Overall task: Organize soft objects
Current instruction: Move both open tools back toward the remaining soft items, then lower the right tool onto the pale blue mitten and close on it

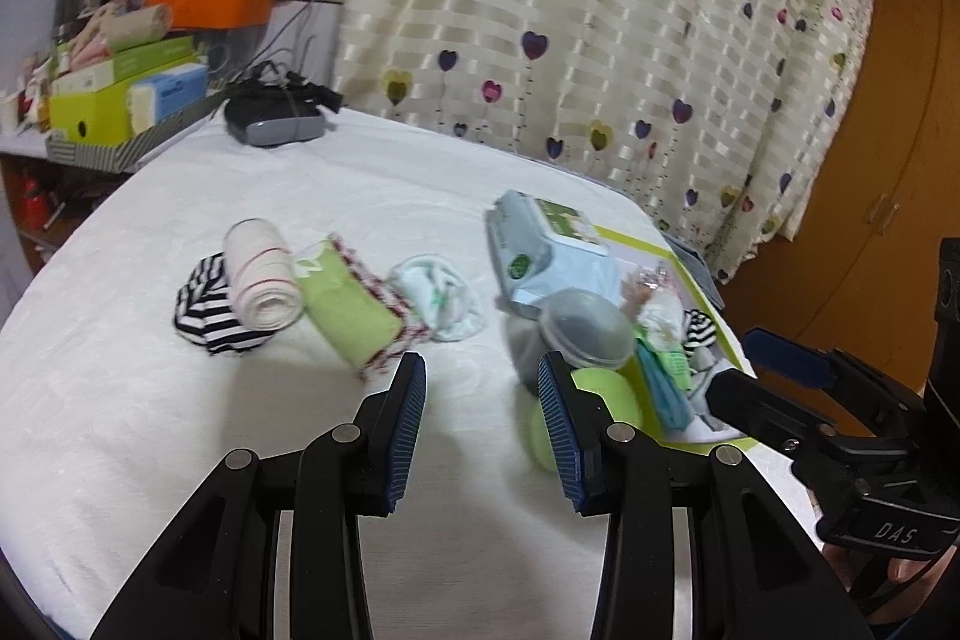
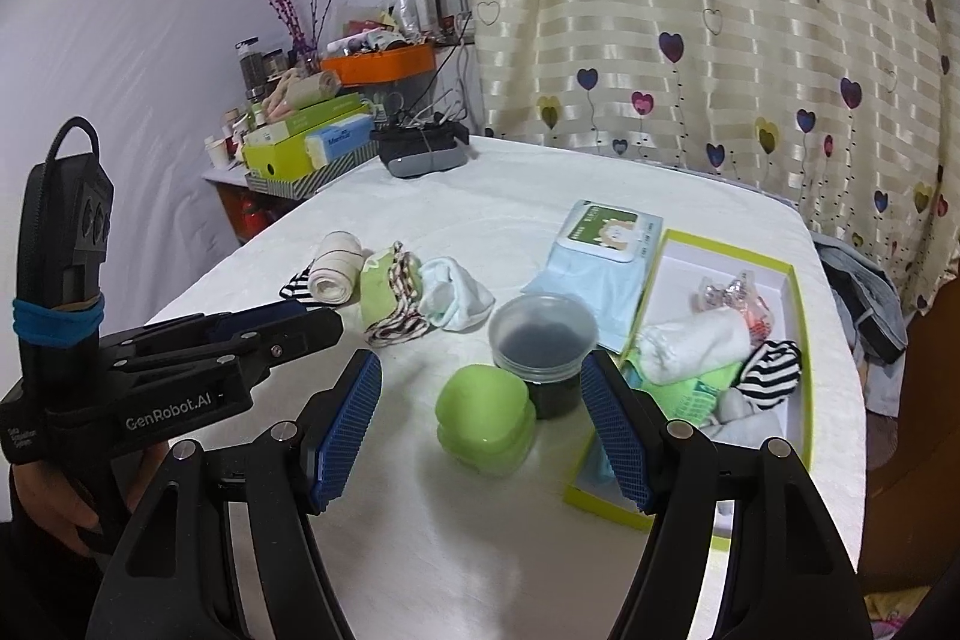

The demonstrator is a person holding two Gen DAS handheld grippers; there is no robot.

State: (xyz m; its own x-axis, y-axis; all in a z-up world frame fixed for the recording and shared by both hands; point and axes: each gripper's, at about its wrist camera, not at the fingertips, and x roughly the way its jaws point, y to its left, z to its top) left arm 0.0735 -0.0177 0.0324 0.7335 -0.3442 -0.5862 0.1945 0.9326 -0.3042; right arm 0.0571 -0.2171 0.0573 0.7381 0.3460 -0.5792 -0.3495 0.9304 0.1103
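On the white table lie a striped sock point(image 1: 204, 310) point(image 2: 295, 285), a rolled cream cloth point(image 1: 264, 280) point(image 2: 336, 268), a green cloth with checked trim point(image 1: 354, 310) point(image 2: 390, 298) and a white sock point(image 1: 441, 295) point(image 2: 456, 301). A lime-rimmed box point(image 2: 798, 340) point(image 1: 672, 256) at the right holds several socks and cloths. My left gripper point(image 1: 480, 388) is open and empty, just short of the green cloth; it also shows in the right wrist view point(image 2: 312, 319). My right gripper point(image 2: 480, 400) is open and empty over a green container point(image 2: 486, 418) point(image 1: 606, 400); it also shows in the left wrist view point(image 1: 744, 358).
A lidded grey tub point(image 2: 543, 340) point(image 1: 585, 334) and a wet-wipes pack point(image 2: 600, 256) point(image 1: 546, 244) stand beside the box. A black and grey device point(image 1: 276, 118) point(image 2: 420, 154) sits at the table's far edge. A cluttered shelf point(image 1: 120, 88) is at the left. A curtain point(image 1: 600, 40) hangs behind.
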